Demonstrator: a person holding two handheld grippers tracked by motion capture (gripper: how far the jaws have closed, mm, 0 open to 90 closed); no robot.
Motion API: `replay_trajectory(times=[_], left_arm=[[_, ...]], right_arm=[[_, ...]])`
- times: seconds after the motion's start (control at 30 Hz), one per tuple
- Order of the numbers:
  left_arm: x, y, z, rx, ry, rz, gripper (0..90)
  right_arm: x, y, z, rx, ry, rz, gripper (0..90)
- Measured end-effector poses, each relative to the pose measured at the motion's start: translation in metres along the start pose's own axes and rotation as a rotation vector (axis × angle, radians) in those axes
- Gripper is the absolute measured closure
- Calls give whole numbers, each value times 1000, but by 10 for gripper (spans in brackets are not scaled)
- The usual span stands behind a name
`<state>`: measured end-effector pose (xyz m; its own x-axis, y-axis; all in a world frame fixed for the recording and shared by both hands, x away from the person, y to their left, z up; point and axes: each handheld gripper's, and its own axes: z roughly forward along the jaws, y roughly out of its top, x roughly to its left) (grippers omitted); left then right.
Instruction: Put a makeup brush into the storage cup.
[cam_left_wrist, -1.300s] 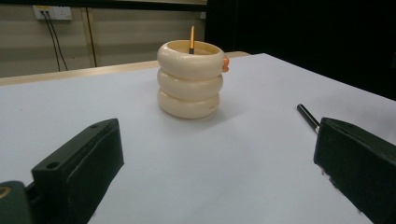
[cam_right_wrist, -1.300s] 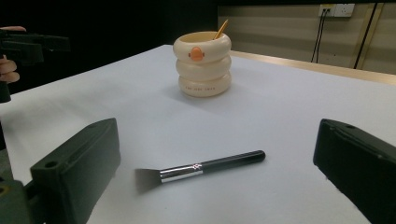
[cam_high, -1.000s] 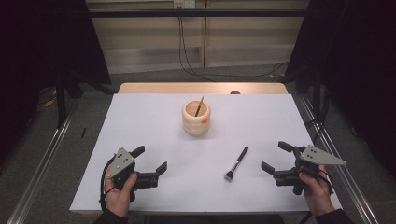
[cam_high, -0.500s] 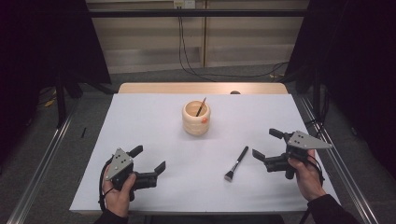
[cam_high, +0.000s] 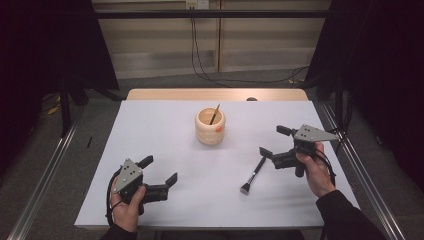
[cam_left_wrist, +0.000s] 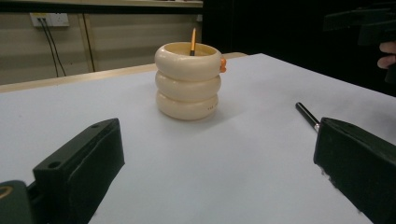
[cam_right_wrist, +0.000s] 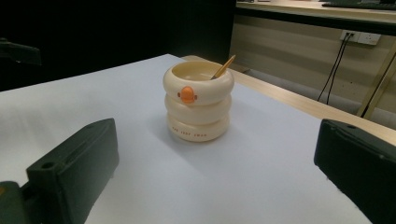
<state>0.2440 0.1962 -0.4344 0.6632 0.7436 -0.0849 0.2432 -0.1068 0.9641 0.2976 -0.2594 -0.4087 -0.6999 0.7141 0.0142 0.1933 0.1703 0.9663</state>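
Brush (cam_high: 253, 174) is seen lying on the white table (cam_high: 165, 130), right of centre and near the front, its bristles toward the near edge and its handle tip just beside the right gripper. At the left, the left gripper (cam_high: 162, 174) is held low near the front edge with its jaws apart, nothing between them. At centre, farther back, a cream ringed pot (cam_high: 210, 126) is stood, and one thin stick (cam_high: 215, 114) is leaned inside it. At the right, the right gripper (cam_high: 274, 142) is held with its jaws wide apart. A grip on the slim handle could be missed, or the brush rolled away, if the jaws are closed off-centre.
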Motion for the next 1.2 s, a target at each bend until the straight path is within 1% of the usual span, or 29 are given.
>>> replay_trajectory(times=[0.07,0.1,0.13,0.17,0.2,0.27,0.3,0.33,0.4,0.47,0.57,0.63,0.67,0.7,0.73,0.8,0.83,0.9,0.93,0.97,1.03,1.07,1.1,1.13,1.17,1.2], left_arm=[[0,0,0,6,0,7,14],[0,0,0,3,-5,3,13],[1,1,0,6,-7,9,13],[1,1,0,0,-11,12,14],[0,1,0,-1,-8,23,15],[0,1,0,-4,-16,19,14],[1,1,-1,-5,-22,22,12],[1,1,-1,-4,-19,23,13],[2,1,-1,-3,-20,17,13],[2,1,-1,0,-18,20,13],[2,1,0,3,-14,21,13],[1,1,0,1,-16,19,13],[1,1,0,-1,-18,17,13],[0,1,0,-3,-24,21,12],[0,1,0,-1,-23,23,10],[0,1,1,2,-27,18,12],[0,1,1,3,-27,19,12],[1,1,0,4,-24,21,12],[1,1,0,3,-24,21,12],[1,1,0,5,-25,22,11],[1,1,1,5,-23,18,12],[1,1,1,6,-23,18,12],[1,1,0,8,-15,22,12],[2,1,-1,3,-12,24,15],[2,1,-1,-4,-18,13,16],[2,1,0,-1,-19,5,14]], right_arm=[[-2,5,3,13,17,1,0],[-2,7,5,14,27,0,0],[-3,9,7,28,35,-3,0],[-3,11,8,36,37,-9,0],[-3,12,9,47,46,-5,2],[-4,15,13,81,65,-14,3],[-5,15,14,107,77,-16,3],[-5,15,16,132,75,-18,7],[-6,16,18,176,76,-8,30],[-6,15,21,230,60,5,54],[-6,13,25,277,58,19,85],[-7,12,26,288,50,37,144],[-8,12,26,294,51,38,144],[-9,12,27,307,62,37,172],[-10,11,27,321,95,48,196],[-11,11,29,354,111,53,191],[-12,10,30,376,129,57,191],[-13,10,31,398,136,54,187],[-13,10,31,409,126,52,109],[-12,10,32,414,114,49,70],[-12,11,33,450,117,14,109],[-12,12,34,463,123,5,96],[-11,14,34,484,150,-4,96],[-11,15,35,504,189,-9,95],[-10,16,36,516,194,-16,94],[-10,17,38,534,216,-19,94]])
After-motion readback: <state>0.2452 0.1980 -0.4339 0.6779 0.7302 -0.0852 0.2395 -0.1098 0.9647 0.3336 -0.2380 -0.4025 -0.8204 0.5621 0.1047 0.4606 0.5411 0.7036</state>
